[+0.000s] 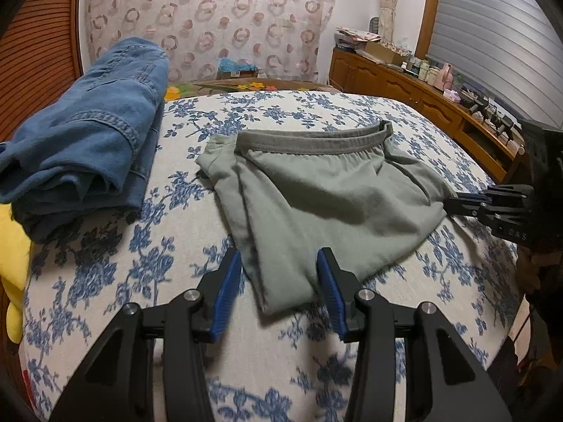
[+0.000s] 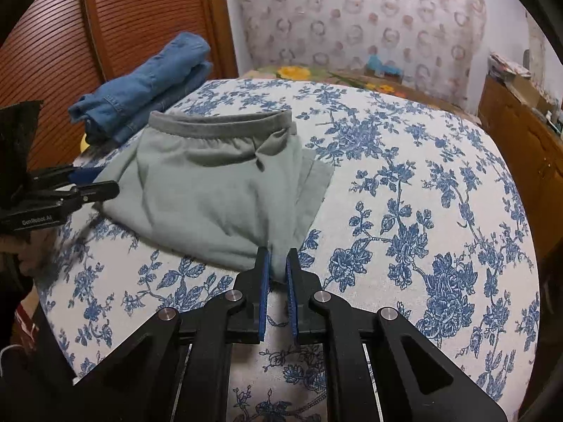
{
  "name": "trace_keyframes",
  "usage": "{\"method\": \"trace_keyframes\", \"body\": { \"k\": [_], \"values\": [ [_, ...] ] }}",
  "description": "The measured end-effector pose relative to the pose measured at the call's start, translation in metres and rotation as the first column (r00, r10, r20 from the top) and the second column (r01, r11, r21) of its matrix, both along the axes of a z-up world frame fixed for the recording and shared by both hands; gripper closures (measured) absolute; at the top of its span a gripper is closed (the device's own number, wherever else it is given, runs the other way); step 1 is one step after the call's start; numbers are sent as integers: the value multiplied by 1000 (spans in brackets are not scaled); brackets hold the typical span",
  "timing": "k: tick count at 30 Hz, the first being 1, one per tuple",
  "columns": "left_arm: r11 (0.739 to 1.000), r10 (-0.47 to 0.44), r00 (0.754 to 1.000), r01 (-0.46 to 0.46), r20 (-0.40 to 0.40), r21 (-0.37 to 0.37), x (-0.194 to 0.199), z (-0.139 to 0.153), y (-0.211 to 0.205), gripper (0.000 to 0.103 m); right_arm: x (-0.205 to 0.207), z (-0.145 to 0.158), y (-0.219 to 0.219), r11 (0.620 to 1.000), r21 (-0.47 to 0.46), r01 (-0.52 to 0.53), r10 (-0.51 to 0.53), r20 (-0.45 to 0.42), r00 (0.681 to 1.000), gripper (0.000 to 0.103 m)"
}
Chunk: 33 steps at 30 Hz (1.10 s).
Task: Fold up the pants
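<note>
Grey-green pants (image 1: 316, 197) lie folded on the bed, waistband (image 1: 316, 137) at the far side. My left gripper (image 1: 281, 256) is open, and its blue pads (image 1: 228, 281) stand on either side of the pants' near corner without pressing it. In the right wrist view my right gripper (image 2: 278, 263) is shut on the near corner of the pants (image 2: 211, 193), with fabric pinched between its blue pads (image 2: 264, 274). The left wrist view shows the right gripper (image 1: 454, 204) at the pants' right edge. In the right wrist view the left gripper (image 2: 102, 181) reaches in at the left edge.
The bed has a white sheet with blue flowers (image 1: 316, 369). Folded blue jeans (image 1: 88, 133) lie at the far left, with a yellow object (image 1: 14, 246) beside them. A louvred wooden door (image 2: 140, 17) stands behind, and a cluttered wooden cabinet (image 1: 404, 84) runs along the right.
</note>
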<state>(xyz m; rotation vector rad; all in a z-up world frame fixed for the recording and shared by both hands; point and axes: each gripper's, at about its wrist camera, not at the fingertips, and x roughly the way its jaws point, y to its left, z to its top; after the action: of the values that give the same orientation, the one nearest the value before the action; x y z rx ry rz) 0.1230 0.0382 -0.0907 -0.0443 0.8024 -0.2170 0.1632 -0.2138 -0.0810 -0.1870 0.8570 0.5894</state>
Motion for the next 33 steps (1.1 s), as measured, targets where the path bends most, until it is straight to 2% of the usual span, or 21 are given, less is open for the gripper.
{"method": "trace_keyframes", "body": {
  "k": [5, 12, 14, 23, 33],
  "values": [
    [1000, -5, 1000, 4, -19, -15, -7, -4, 1, 59, -3, -1, 2, 1000, -10, 0, 0, 18, 1000, 95],
    [999, -20, 1000, 19, -18, -46, 0, -2, 1, 90, -4, -2, 2, 1000, -9, 1, -1, 19, 1000, 95],
    [999, -23, 1000, 23, -4, -44, -2, 0, 0, 92, -4, -1, 2, 1000, -7, 6, -6, 23, 1000, 95],
    [998, -30, 998, 32, 48, -49, -24, 17, 2, 94, -20, 12, 1, 1000, 20, -10, 10, 41, 999, 96],
    [998, -56, 996, 58, 68, -26, -52, 26, -6, 94, -55, 22, -1, 998, 38, -40, 38, 47, 998, 96]
  ]
}}
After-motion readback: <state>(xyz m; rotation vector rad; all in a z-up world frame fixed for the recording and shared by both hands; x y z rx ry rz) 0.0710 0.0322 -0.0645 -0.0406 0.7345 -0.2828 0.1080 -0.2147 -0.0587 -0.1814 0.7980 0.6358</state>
